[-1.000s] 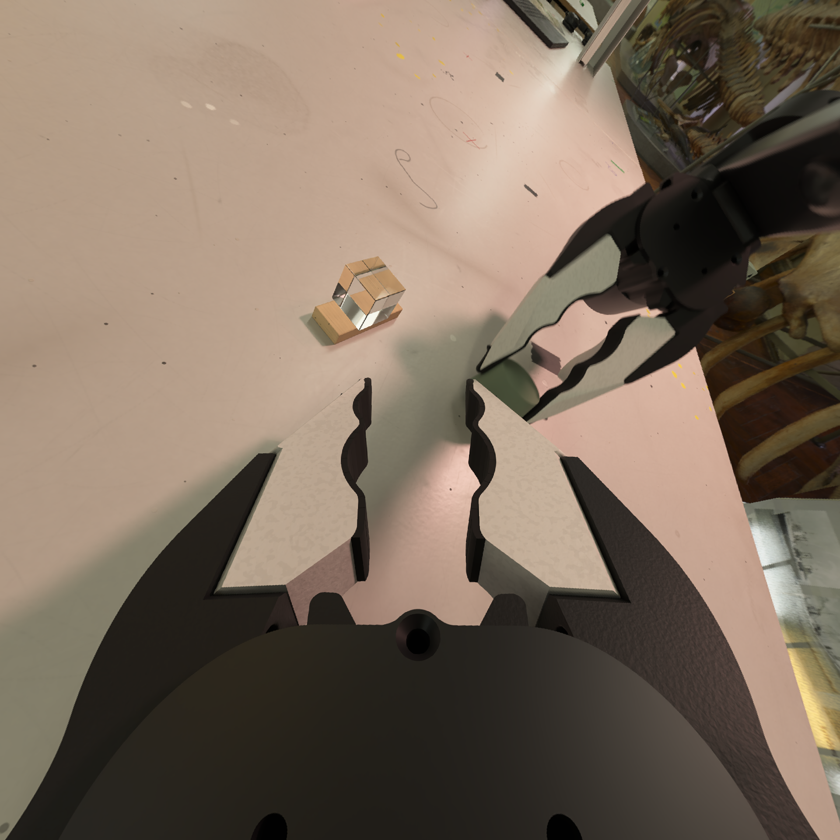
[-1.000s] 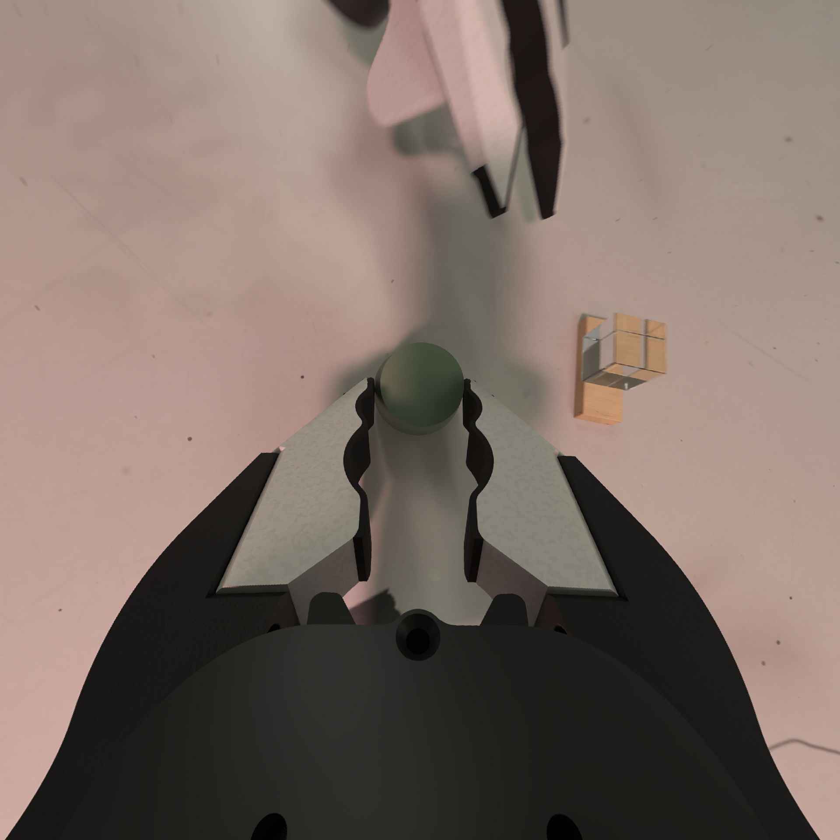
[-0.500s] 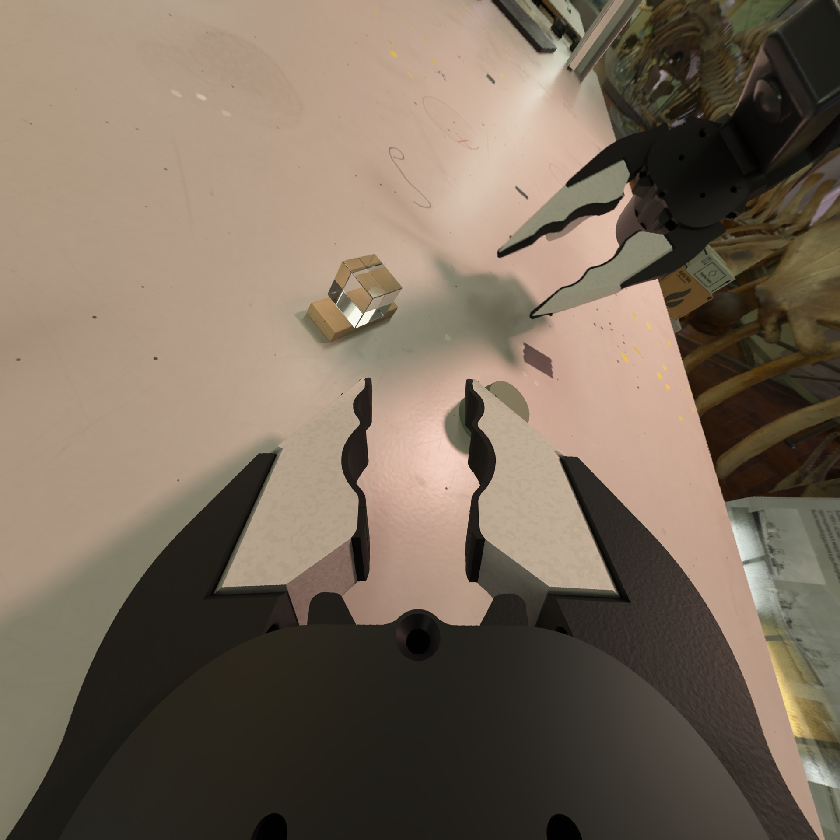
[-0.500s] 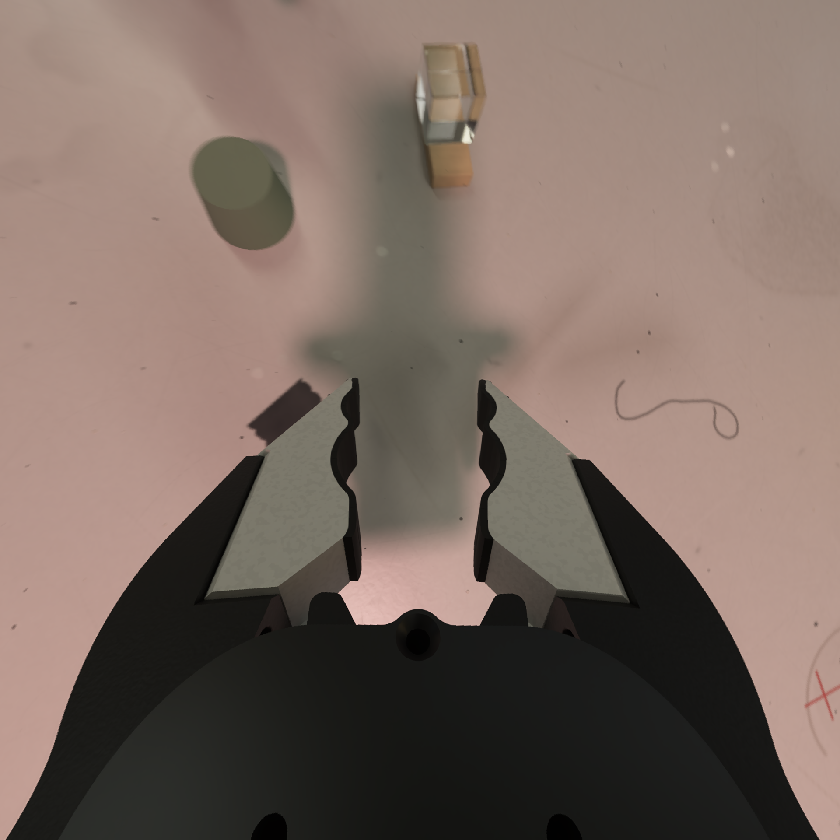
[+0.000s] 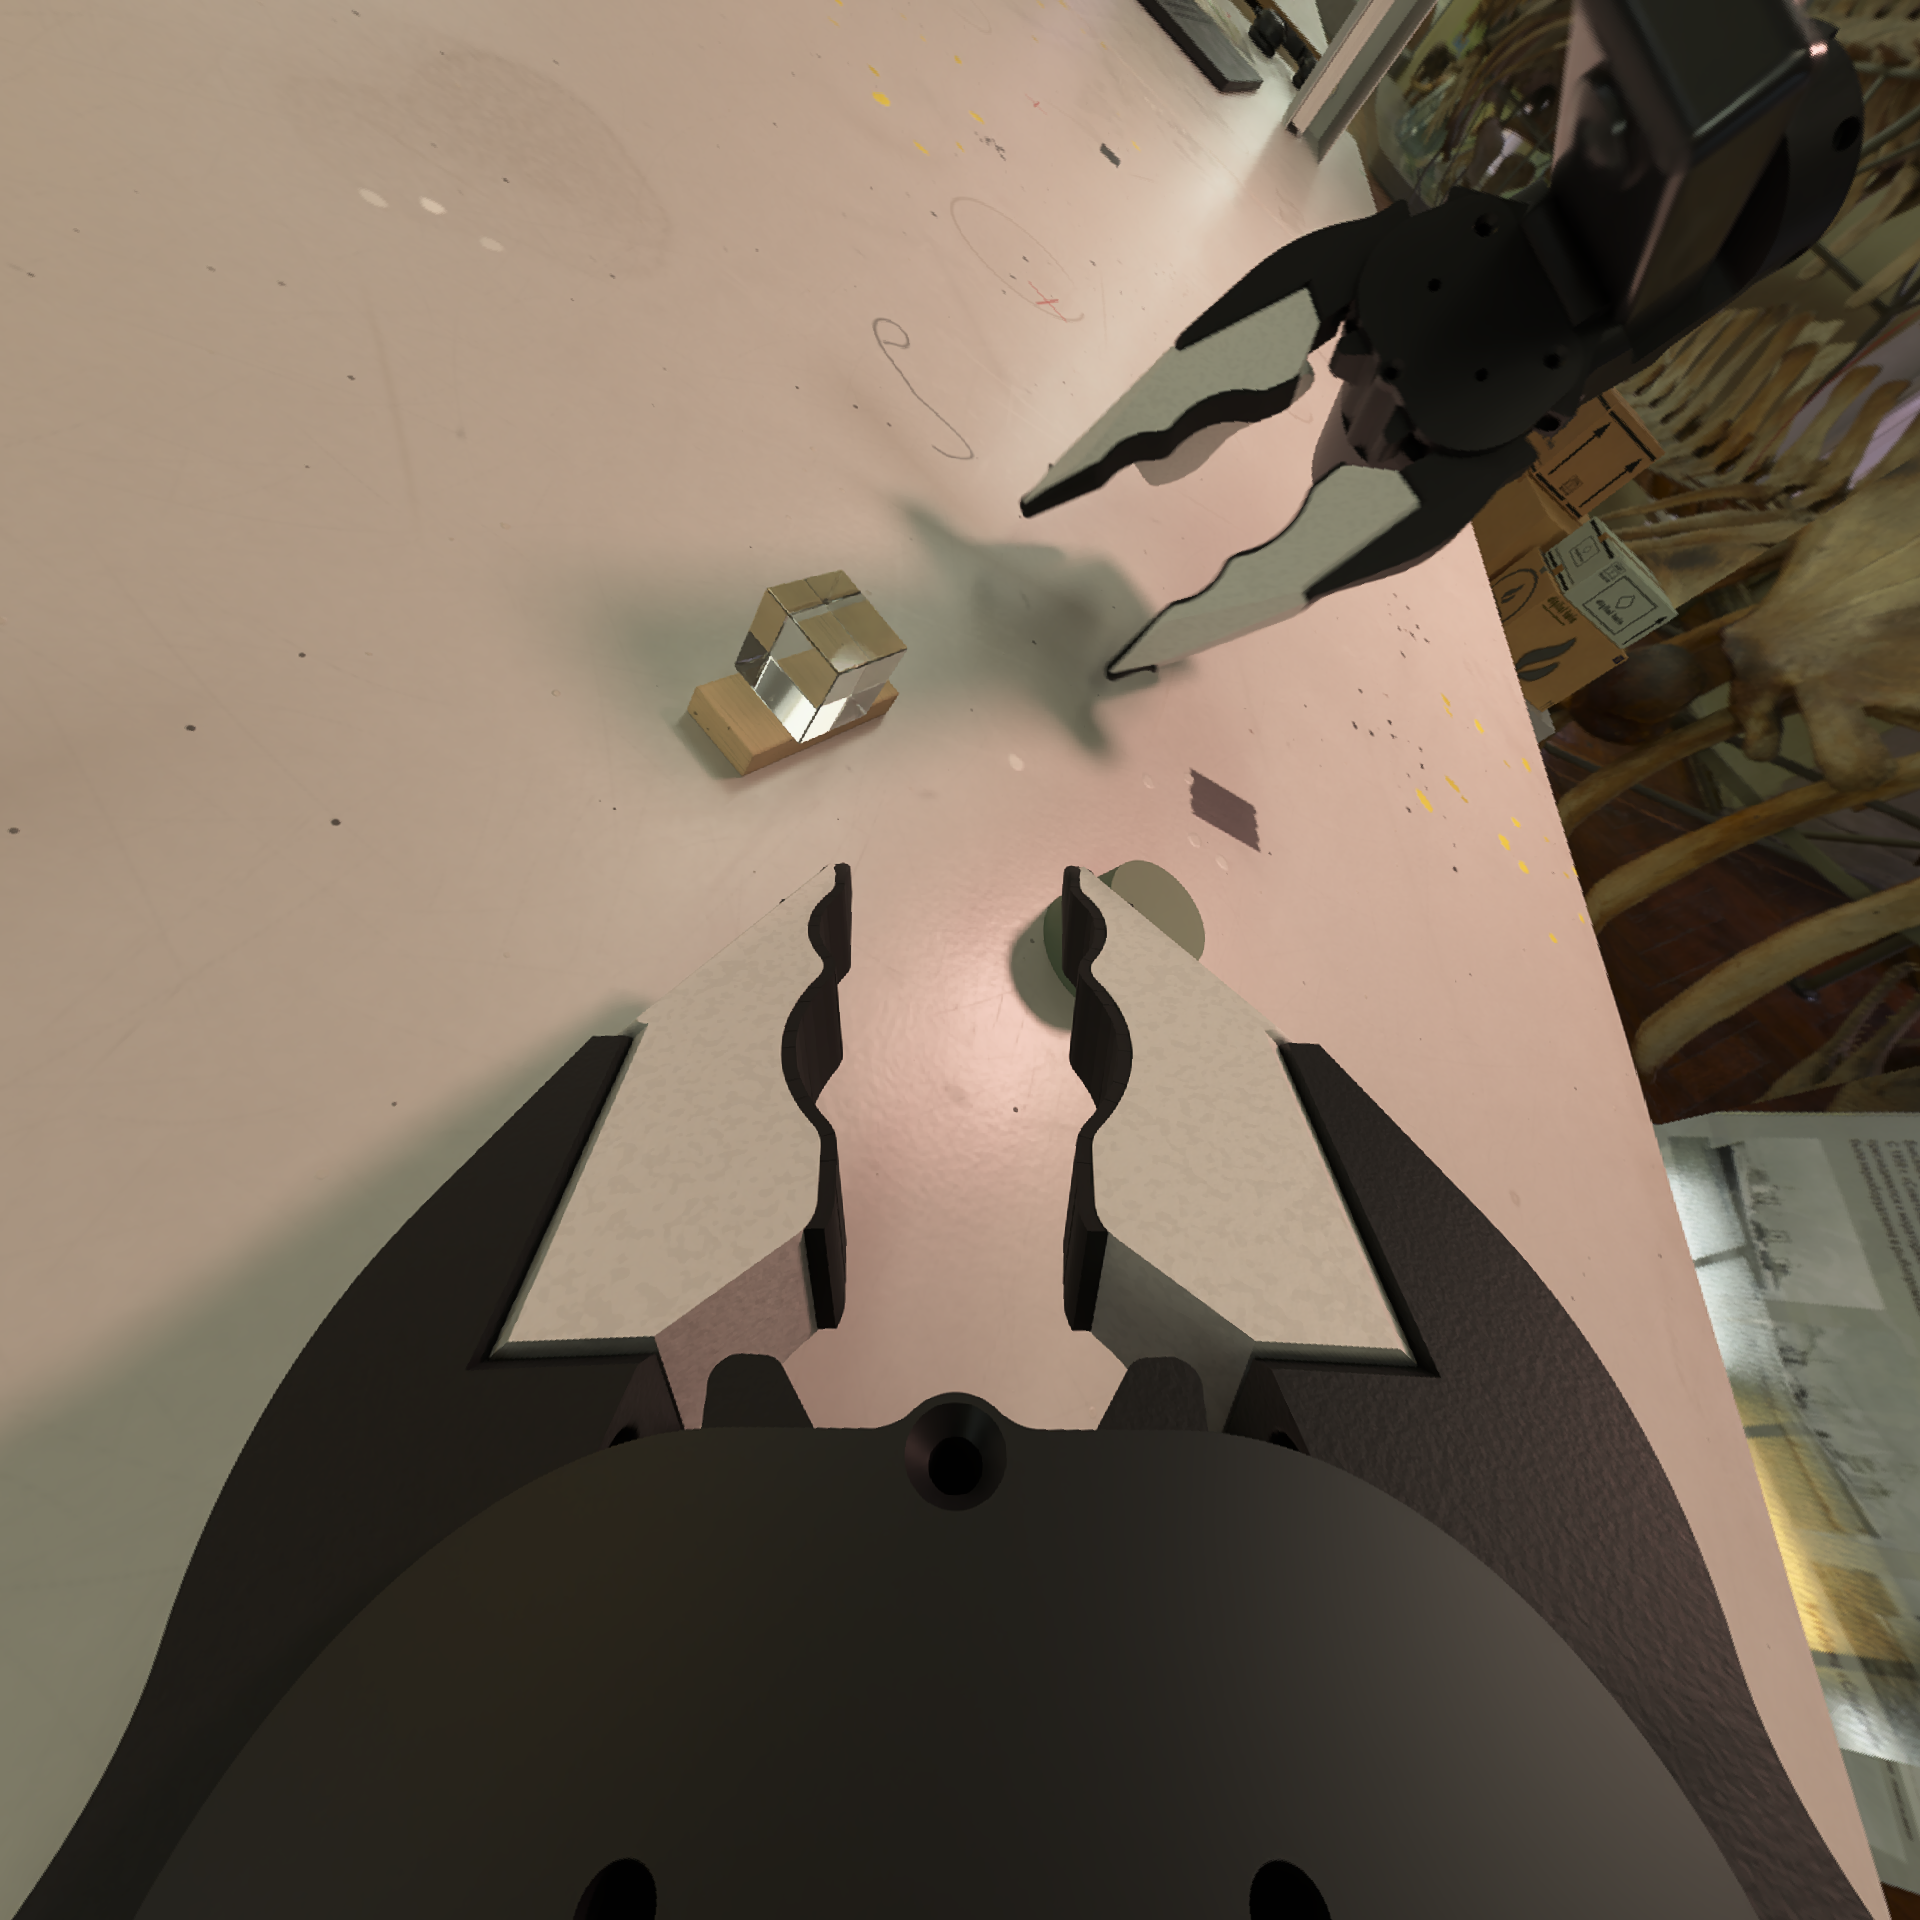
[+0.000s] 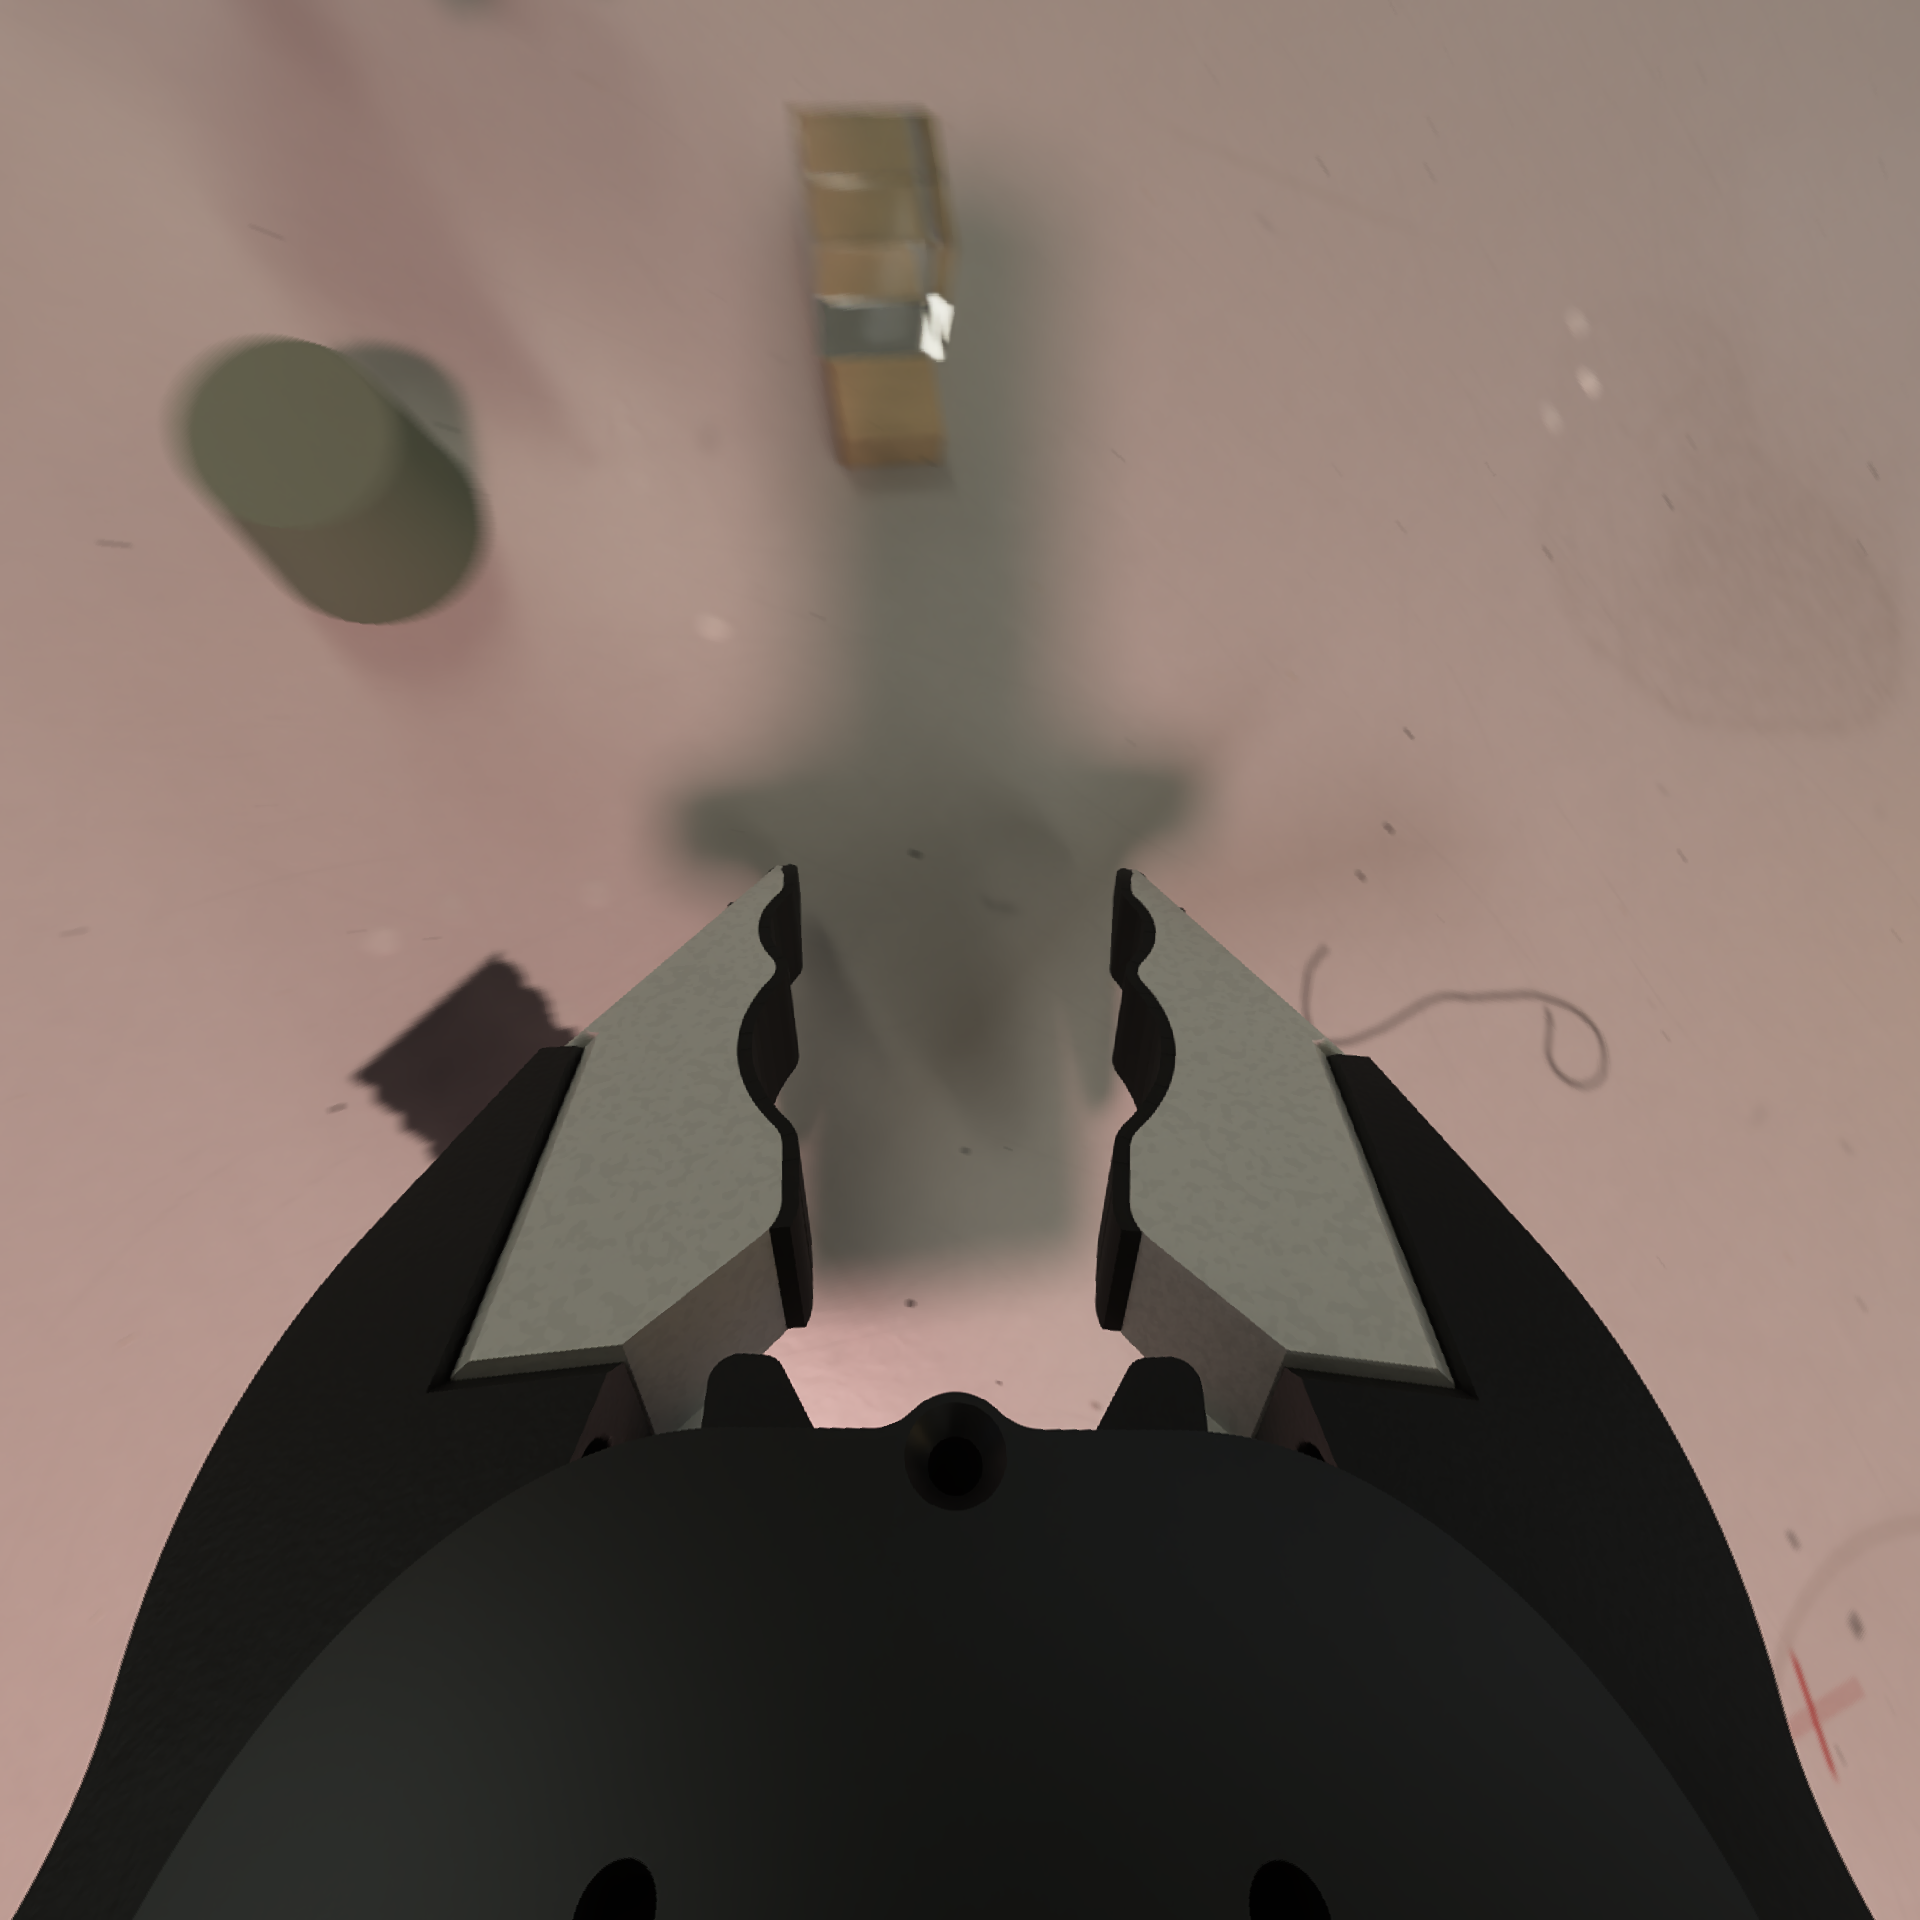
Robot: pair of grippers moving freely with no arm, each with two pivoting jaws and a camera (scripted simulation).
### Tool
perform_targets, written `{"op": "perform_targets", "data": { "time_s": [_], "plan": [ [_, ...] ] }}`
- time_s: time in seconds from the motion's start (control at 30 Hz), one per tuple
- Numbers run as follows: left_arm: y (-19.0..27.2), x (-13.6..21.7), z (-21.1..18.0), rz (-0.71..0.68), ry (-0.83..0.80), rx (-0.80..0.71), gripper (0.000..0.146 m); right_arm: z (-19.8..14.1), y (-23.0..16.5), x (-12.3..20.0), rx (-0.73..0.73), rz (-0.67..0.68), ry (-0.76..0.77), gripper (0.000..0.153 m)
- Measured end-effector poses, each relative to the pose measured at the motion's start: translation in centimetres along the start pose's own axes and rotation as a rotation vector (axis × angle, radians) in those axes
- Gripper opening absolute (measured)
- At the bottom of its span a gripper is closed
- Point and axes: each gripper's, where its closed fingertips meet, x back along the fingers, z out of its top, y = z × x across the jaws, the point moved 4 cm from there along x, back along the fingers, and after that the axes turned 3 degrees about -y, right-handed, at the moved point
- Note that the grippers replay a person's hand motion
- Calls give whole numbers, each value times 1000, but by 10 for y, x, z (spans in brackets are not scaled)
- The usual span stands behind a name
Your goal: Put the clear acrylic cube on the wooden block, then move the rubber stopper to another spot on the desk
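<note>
Okay, both your grippers hang spread and empty; that olive-green rubber stopper looks grippy, so pinch its round sides.

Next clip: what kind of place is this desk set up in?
Probably a museum hall or its storeroom. Beyond the edge of the pale pink desk stand large animal skeletons with long curved bones, stacked cardboard boxes, and a printed display panel bearing old photographs.
</note>
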Motion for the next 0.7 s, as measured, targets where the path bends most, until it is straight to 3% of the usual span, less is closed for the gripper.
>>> {"op": "perform_targets", "data": {
  "time_s": [0.13, 0.2, 0.43, 0.57, 0.63, 0.7],
  "plan": [
    [1, 0, 0, -10, -5, -1, 40, 10, -43, 15, 98, 293, 125, 54],
    [1, 0, 0, -13, -6, 1, 40, 9, -64, 13, 124, 380, 100, 56],
    [1, -1, -1, -4, -15, -4, 40, 16, -85, -6, 216, 275, 27, 40],
    [1, -2, -1, 1, -23, -5, 40, 23, -86, -5, 249, 314, 63, 41],
    [1, -2, -1, 3, -25, -6, 40, 31, -78, 6, 201, 345, 136, 45],
    [1, -3, -2, 4, -27, -7, 40, 39, -61, 13, 64, 366, 184, 49]
  ]
}}
